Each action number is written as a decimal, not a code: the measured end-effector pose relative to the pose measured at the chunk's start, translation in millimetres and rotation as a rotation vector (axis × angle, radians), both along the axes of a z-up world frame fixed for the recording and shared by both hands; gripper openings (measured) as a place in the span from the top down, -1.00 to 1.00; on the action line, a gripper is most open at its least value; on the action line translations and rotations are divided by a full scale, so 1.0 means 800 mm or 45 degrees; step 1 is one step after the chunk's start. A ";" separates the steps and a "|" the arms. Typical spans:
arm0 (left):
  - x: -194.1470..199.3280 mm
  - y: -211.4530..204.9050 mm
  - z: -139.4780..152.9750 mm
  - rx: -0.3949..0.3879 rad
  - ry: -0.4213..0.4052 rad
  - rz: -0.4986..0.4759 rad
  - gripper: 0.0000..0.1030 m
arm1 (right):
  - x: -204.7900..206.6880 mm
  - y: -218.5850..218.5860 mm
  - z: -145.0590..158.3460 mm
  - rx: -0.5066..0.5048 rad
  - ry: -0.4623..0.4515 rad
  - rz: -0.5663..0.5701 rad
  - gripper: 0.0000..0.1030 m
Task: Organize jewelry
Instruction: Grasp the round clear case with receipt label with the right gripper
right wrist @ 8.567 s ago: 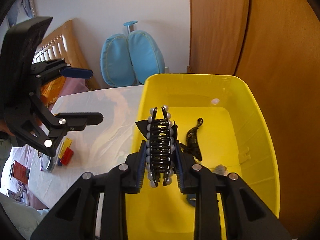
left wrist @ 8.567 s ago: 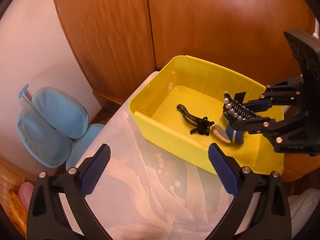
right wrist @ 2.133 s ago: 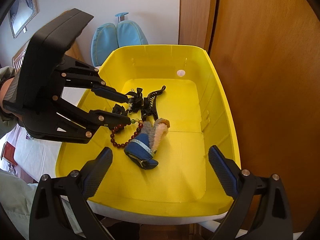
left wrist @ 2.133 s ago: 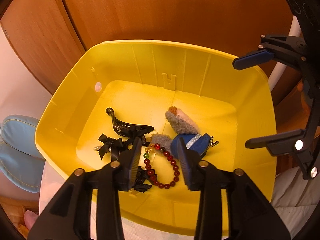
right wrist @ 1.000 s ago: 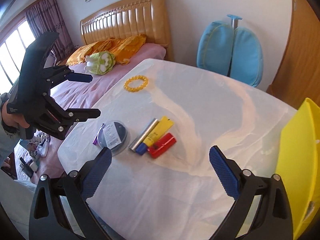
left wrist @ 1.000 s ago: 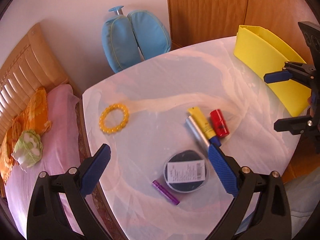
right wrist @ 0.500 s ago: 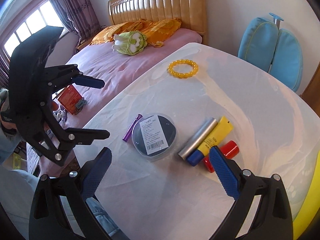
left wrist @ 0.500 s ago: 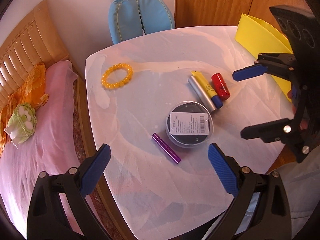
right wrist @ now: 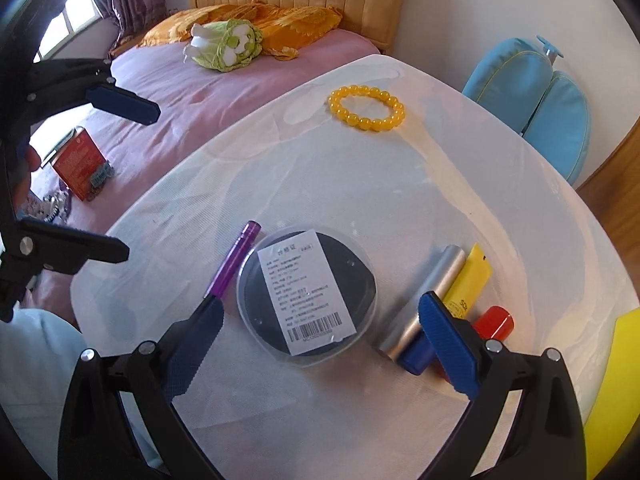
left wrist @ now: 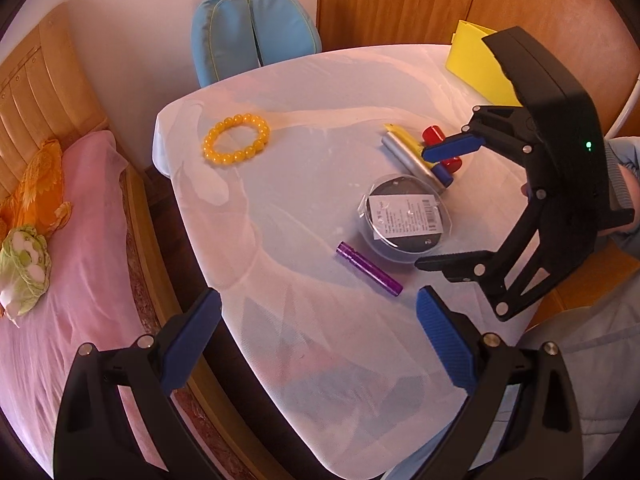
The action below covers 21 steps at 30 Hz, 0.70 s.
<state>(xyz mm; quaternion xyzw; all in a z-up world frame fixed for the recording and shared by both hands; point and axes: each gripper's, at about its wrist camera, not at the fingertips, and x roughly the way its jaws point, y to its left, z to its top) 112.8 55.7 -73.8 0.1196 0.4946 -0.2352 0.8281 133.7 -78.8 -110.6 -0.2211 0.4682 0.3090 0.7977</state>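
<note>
- Now both grippers, left (left wrist: pixel 318 330) and right (right wrist: pixel 320 334), gape wide, empty.
- Bracelet (left wrist: pixel 236 137) lies upper left, well apart from the tubes (left wrist: pixel 416 158).
- Probably the next pick: straddle one beaded side, close gently, then carry to the bin (left wrist: pixel 478 68).

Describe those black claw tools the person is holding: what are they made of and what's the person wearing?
Both grippers, left gripper and right gripper, are black plastic frames with silver screws and ridged blue pads on the fingers. The right one carries a small green light. The sleeve is light blue.
</note>
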 end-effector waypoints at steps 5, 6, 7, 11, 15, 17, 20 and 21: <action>-0.008 0.004 -0.002 0.015 0.017 -0.023 -0.85 | 0.007 0.007 -0.012 -0.008 -0.007 -0.014 -0.92; -0.009 0.007 -0.001 0.012 0.019 -0.019 -0.85 | 0.007 0.009 -0.014 -0.012 -0.015 -0.007 -0.92; -0.010 0.009 -0.001 0.007 0.024 -0.014 -0.85 | 0.008 0.012 -0.017 -0.022 -0.018 0.004 -0.92; -0.015 0.012 -0.003 0.016 0.036 -0.013 -0.85 | -0.001 0.021 -0.023 -0.063 -0.035 0.061 -0.91; -0.016 0.013 -0.004 0.009 0.031 -0.015 -0.85 | -0.006 0.021 -0.017 -0.041 -0.013 0.069 -0.49; -0.017 0.012 -0.004 0.006 0.024 -0.027 -0.85 | -0.007 0.021 -0.014 -0.065 -0.029 0.055 -0.49; -0.019 0.013 -0.002 -0.010 0.011 -0.046 -0.85 | -0.011 0.013 0.008 0.009 -0.058 0.010 -0.48; -0.019 0.013 0.000 -0.024 0.008 -0.051 -0.85 | -0.012 0.010 0.018 0.032 -0.073 -0.011 -0.48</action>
